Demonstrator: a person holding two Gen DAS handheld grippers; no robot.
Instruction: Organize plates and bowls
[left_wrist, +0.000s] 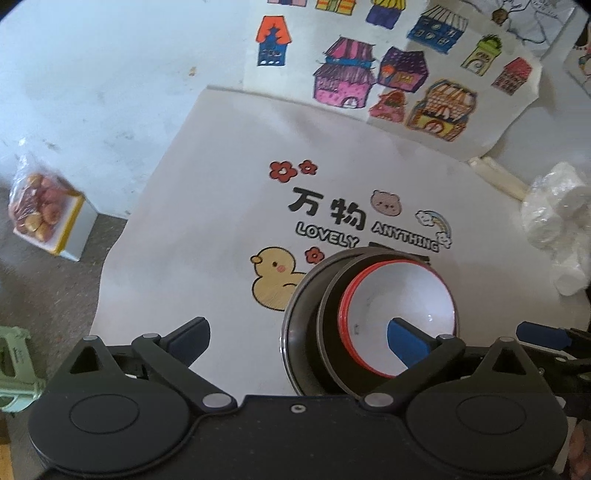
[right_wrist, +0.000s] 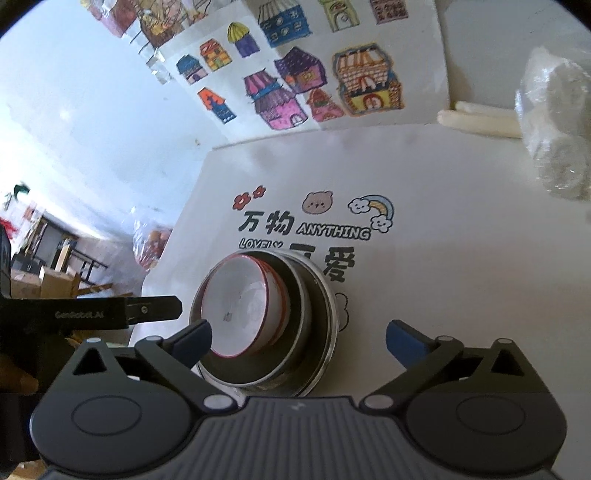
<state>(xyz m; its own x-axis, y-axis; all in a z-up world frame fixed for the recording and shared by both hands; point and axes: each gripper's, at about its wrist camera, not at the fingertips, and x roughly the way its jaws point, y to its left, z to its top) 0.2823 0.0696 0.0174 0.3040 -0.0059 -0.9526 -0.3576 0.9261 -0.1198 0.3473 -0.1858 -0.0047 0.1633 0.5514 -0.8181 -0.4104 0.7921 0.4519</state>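
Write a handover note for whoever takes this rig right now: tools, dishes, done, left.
Left tool: open, empty, one finger over the stack.
Right tool: open, empty, beside the stack.
Dishes: red-rimmed white bowl nested in a dark plate, both inside a metal-rimmed dish, on the printed mat.
Done: these pieces are stacked and released.
Left: no other plates or bowls in view; check outside the frames.

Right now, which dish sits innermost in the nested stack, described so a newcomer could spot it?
On the white printed mat, beside the yellow duck drawing, stands a nested stack in a steel bowl. Innermost is the white bowl with a red rim; its neighbours are dark or metallic.
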